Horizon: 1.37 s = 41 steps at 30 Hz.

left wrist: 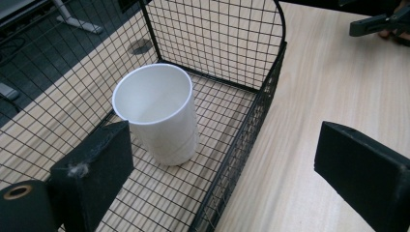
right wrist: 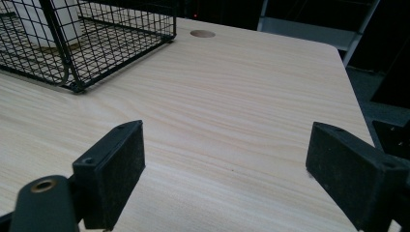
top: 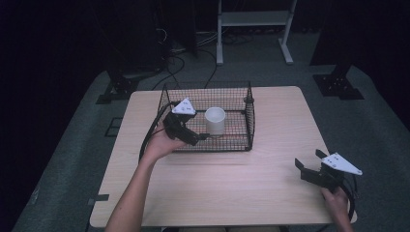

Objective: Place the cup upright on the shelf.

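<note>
My left gripper (top: 199,137) hangs at the near wall of the wire basket (top: 251,121), jaws spread with nothing between them, one inside the basket and one outside over the tabletop (top: 227,188). The white paper cup (top: 215,121) stands upright on the basket floor, just beyond the inside jaw and apart from it. I judge this the approach to grasping the cup; next I'd bring both jaws around its wall and close gently. My right gripper (top: 312,164) rests spread and empty near the tabletop's right edge
</note>
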Available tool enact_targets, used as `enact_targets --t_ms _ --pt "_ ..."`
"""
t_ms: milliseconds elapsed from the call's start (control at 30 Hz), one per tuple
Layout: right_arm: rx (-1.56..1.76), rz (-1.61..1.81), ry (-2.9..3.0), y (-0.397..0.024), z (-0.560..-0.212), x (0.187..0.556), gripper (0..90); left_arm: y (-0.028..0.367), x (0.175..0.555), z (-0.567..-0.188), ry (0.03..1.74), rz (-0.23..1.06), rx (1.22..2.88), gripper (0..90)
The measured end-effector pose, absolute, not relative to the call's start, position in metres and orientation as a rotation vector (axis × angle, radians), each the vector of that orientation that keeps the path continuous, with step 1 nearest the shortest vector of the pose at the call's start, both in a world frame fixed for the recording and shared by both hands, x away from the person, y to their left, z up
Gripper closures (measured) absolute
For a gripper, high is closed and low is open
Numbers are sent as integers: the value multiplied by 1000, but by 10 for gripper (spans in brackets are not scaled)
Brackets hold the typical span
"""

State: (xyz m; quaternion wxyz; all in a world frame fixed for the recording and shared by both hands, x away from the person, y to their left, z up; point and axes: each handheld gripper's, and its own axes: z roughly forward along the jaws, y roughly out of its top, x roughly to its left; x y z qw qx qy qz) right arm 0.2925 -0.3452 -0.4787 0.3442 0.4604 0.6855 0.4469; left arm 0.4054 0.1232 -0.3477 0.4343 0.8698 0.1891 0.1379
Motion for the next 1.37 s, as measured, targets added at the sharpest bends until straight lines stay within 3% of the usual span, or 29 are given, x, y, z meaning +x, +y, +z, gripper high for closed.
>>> enact_targets --t_ms 967,1367 --pt "1196 1159 1781 -345 -479 292 130 136 357 -372 479 351 2122 61" --pt "1197 1162 1778 -345 -479 292 130 146 310 -397 505 358 2031 60"
